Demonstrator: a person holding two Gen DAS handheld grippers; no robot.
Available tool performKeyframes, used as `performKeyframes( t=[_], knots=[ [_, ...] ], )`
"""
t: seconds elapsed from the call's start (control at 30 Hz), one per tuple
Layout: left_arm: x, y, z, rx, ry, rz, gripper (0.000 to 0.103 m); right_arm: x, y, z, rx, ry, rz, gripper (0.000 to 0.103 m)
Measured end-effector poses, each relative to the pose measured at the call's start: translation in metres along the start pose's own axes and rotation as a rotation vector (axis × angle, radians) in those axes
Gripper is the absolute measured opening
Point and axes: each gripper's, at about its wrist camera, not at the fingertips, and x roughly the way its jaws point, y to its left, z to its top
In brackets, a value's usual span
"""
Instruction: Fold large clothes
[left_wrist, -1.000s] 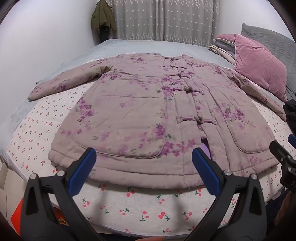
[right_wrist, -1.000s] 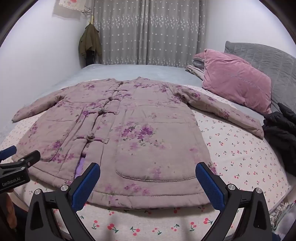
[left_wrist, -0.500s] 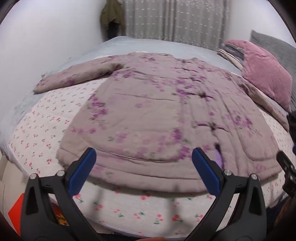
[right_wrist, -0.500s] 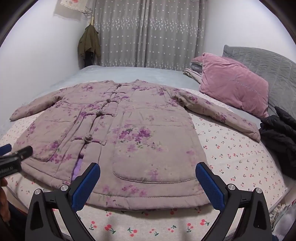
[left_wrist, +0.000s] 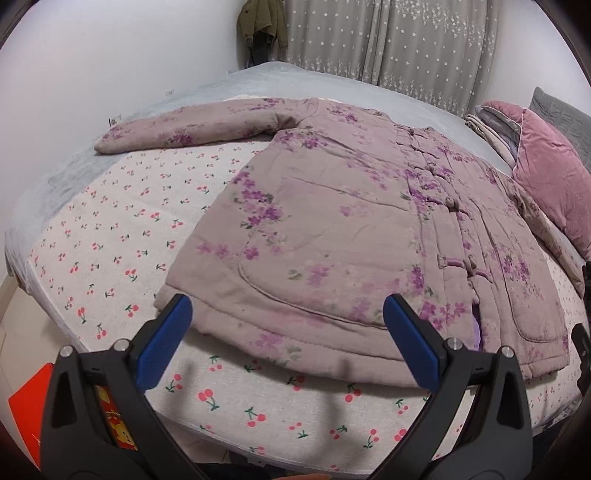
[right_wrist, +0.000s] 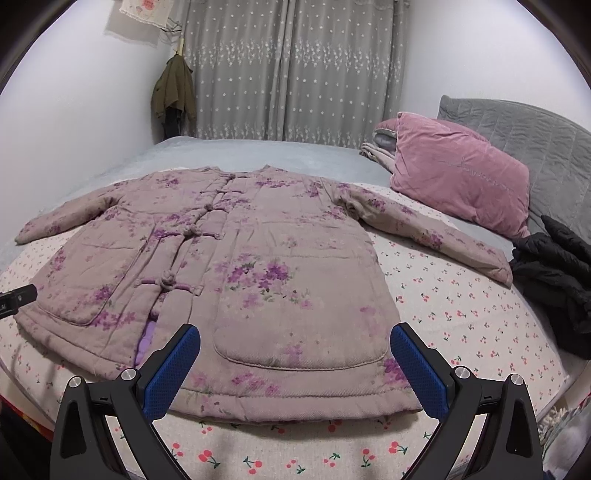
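A large padded mauve coat with purple flowers (left_wrist: 351, 229) lies flat and face up on the bed, both sleeves spread out, knot buttons down the front; it also shows in the right wrist view (right_wrist: 236, 273). My left gripper (left_wrist: 288, 336) is open and empty, hovering over the hem at the coat's left corner. My right gripper (right_wrist: 295, 365) is open and empty, just above the hem by the right pocket. The left sleeve (left_wrist: 192, 129) stretches far left; the right sleeve (right_wrist: 424, 232) stretches right.
The bed has a cherry-print sheet (left_wrist: 110, 240) and a grey blanket (right_wrist: 240, 155) beyond. A pink pillow (right_wrist: 458, 173) and folded linens lie at the right. A black jacket (right_wrist: 554, 273) lies at the right edge. A red box (left_wrist: 29, 406) sits below the bed's left corner.
The left gripper has swung left, so the coat's left hem corner and left sleeve now fill its view. The right gripper has moved slightly closer to the hem.
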Motion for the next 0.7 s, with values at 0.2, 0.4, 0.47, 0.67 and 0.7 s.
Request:
performKeyframes(
  t=[0.2,0.4,0.47,0.67,0.7],
  knots=[
    [0.014,0.026,0.005,-0.055,0.042,0.028,0.103,0.007,-0.009,-0.002,0.013,0.012,-0.017,0.103],
    [0.031,0.047,0.002,-0.106,0.123,0.039,0.096,0.024,-0.034,-0.008,0.090,0.056,-0.006,0.103],
    [0.033,0.052,0.004,-0.119,0.126,0.050,0.093,0.028,-0.046,-0.008,0.113,0.092,0.005,0.103],
    [0.054,0.071,0.007,-0.205,0.209,0.019,0.080,0.053,-0.125,-0.020,0.423,0.233,0.101,0.100],
    [0.057,0.074,0.006,-0.222,0.222,0.015,0.078,0.056,-0.131,-0.023,0.448,0.255,0.094,0.098]
  ],
)
